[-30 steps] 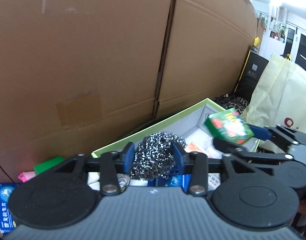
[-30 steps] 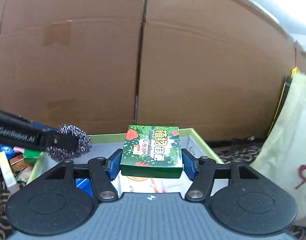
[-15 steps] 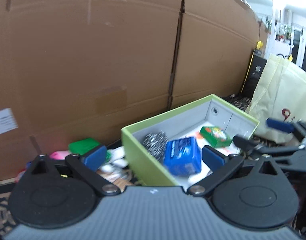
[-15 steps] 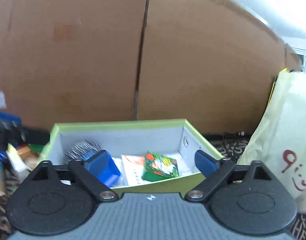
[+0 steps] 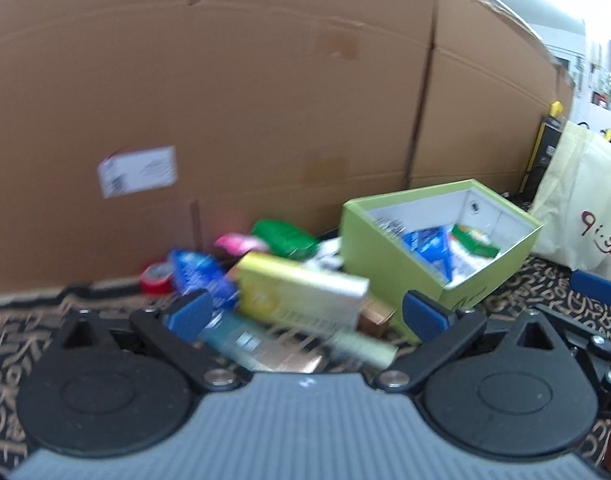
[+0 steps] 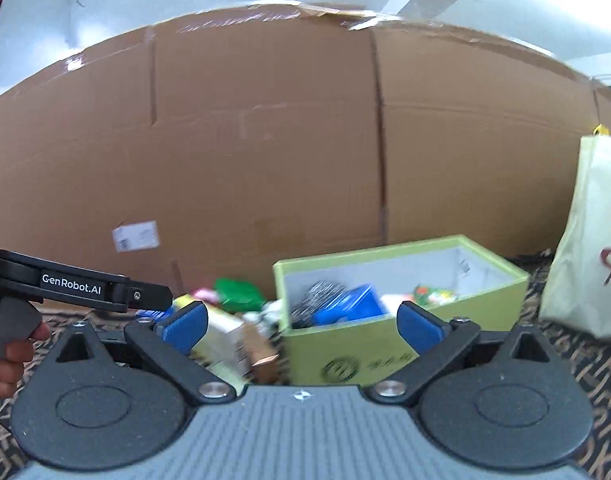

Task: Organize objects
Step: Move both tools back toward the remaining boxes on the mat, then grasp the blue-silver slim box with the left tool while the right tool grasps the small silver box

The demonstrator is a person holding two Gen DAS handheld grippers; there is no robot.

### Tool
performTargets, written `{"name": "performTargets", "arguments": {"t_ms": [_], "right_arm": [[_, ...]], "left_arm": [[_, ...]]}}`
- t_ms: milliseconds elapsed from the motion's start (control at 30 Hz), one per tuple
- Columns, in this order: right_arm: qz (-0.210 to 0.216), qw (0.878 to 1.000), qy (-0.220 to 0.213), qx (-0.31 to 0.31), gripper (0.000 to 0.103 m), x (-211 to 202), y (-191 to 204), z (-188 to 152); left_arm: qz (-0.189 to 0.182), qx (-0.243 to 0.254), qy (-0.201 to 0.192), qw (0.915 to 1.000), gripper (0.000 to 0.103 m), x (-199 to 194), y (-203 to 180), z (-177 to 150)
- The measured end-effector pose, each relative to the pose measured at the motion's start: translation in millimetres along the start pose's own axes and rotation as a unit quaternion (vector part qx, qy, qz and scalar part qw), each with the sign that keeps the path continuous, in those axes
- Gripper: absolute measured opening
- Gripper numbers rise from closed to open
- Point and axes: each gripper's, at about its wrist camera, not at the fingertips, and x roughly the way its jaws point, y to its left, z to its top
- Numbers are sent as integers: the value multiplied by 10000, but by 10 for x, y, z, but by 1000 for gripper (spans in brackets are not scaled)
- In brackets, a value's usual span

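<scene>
A lime green box (image 5: 389, 258) (image 6: 385, 344) stands on the patterned mat and holds a steel scourer (image 6: 319, 294), a blue pack (image 5: 425, 244) (image 6: 345, 306) and a green flowered box (image 5: 475, 242) (image 6: 431, 294). My left gripper (image 5: 305, 316) is open and empty, over a pile of loose items left of the box: a yellow-green carton (image 5: 301, 294), a blue packet (image 5: 201, 276), a green pack (image 5: 285, 236), a pink item (image 5: 237, 244), a red tape roll (image 5: 157, 278). My right gripper (image 6: 301, 322) is open and empty, facing the box from a short way back.
A tall cardboard wall (image 5: 265, 100) (image 6: 305, 140) runs behind everything. A cream tote bag (image 5: 577, 216) (image 6: 585, 248) stands right of the green box. The left gripper's body and a hand show at the left in the right wrist view (image 6: 65, 288).
Both grippers let go of the scourer and the green flowered box, which now lie in the lime box. Both grippers drew back, and the left swung left over the pile.
</scene>
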Motion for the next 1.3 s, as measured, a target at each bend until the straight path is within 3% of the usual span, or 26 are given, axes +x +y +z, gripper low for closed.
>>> {"name": "performTargets", "arguments": {"t_ms": [200,333,500,667,700,733,767,800,1000,1100,1200,1300], "right_arm": [[398,9977,536,-108,103,154,315,-304],[519,9934,824,-603,92,410,538,-476],[383,9866,1168,-1072,78,843,666,-571],[302,9826,1534,-998,71,1182,626,-583],[284,9822,1577,-975,68,1223,613,-593],[249,9814,1652,-944,48,1253,604,-606],[258,9803,1739,-902,35,1270,599,-618],[298,9802,1776,-827,29,1254,590,-622],[479,9800,1721,-878,26,899,664,-682],[643,9788,1732,-885,26,725,722,-725],[819,9779,1716,-871,26,585,777,-750],[905,9778,1694,-836,26,501,806,-749]], "left_arm": [[131,-577,365,9976,103,-94,545,-428],[355,-712,550,9953,103,-82,802,-604],[250,-890,619,9938,103,-15,902,-575],[159,-1035,723,9919,103,244,779,-479],[150,-1092,740,9911,103,321,749,-452],[156,-1133,761,9905,103,406,717,-420],[220,-1161,789,9898,103,496,680,-392],[314,-1179,828,9891,103,591,647,-368],[699,-1163,1044,9852,103,1067,550,-276],[672,-1028,1025,9871,102,1173,541,-295],[377,-651,958,9926,74,1126,522,-321],[38,-301,1010,9944,58,987,555,-350]]}}
